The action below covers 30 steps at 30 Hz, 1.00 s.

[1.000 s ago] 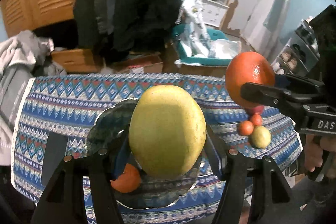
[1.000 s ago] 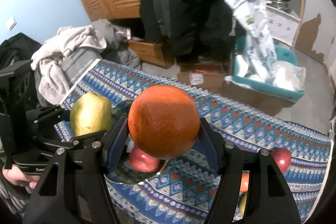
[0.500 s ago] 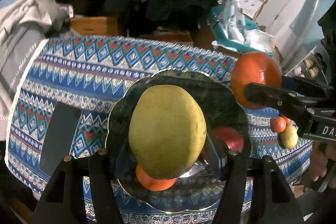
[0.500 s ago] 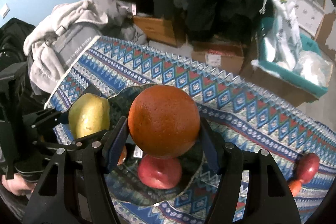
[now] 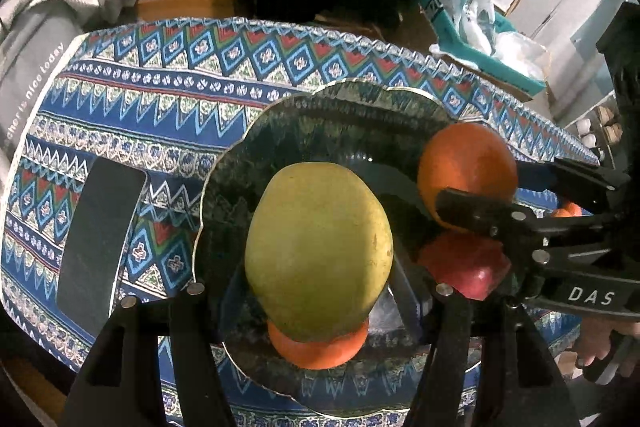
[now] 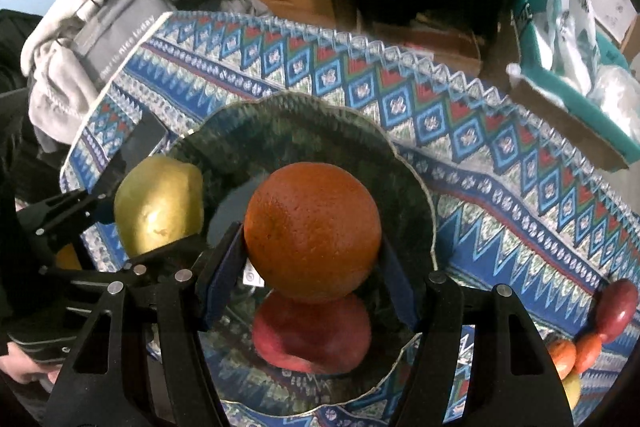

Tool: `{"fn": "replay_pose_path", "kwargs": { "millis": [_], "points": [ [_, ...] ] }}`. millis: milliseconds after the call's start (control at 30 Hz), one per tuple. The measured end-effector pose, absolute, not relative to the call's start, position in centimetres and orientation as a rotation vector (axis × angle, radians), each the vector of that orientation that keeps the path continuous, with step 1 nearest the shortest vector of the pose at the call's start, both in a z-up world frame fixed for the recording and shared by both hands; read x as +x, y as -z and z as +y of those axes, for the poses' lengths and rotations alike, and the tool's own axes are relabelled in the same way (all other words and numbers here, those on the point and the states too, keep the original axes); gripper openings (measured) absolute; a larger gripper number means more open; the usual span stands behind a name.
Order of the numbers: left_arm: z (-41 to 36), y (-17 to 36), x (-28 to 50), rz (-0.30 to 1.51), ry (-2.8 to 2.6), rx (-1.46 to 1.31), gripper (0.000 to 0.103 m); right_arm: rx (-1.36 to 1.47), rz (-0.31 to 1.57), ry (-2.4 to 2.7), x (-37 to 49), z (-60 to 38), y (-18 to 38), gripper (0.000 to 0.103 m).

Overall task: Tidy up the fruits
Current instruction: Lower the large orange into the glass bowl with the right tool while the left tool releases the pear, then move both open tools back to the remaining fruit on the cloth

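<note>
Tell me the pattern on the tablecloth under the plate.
The tablecloth has bands of blue, red and white diamonds and zigzags, clearest in the right wrist view.

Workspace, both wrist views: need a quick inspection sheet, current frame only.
Surface: table under a patterned cloth, with a dark scalloped plate on it.
Job's things: red apple and small orange fruit on the plate; more fruit loose on the cloth at the right.
Clutter: dark flat slab left of the plate.
Grippers: left hand-held gripper shut on a yellow-green fruit; right hand-held gripper shut on an orange; both above the plate.
Cables: nothing seen.
Surroundings: grey clothing, teal bin, hanging dark clothes.
</note>
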State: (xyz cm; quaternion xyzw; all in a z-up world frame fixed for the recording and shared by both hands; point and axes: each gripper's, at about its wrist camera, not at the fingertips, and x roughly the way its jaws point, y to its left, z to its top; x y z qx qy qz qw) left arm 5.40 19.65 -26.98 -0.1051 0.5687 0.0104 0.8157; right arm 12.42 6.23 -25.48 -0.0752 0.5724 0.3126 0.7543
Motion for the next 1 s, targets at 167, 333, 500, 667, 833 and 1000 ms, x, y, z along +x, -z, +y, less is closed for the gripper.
{"fn": "replay_pose_path", "kwargs": {
  "millis": [167, 333, 500, 667, 833, 1000],
  "points": [
    [19.7, 27.5, 5.8, 1.217, -0.031, -0.219, 0.066, -0.161, 1.256, -0.679, 12.7, 6.5, 25.9, 0.067],
    [19.9, 27.7, 5.9, 1.224, -0.028, -0.238, 0.066, -0.129, 1.284, -0.687, 13.0, 6.5, 26.4, 0.067],
    [19.8, 27.4, 5.9, 1.219, -0.041, -0.223, 0.066, -0.111, 1.265, -0.701, 12.9, 6.3, 25.8, 0.066],
    [19.3, 26.9, 5.7, 1.209, -0.055, -0.173, 0.069, -0.105, 1.247, -0.702, 12.9, 6.0, 24.9, 0.066],
    [18.8, 26.2, 5.4, 1.201, -0.046, -0.159, 0.069, -0.095, 1.211, -0.693, 12.7, 5.3, 23.4, 0.066],
    [17.8, 24.7, 5.0, 1.178, -0.031, -0.146, 0.070, -0.090, 1.171, -0.673, 12.5, 4.1, 21.4, 0.066]
  ]
}}
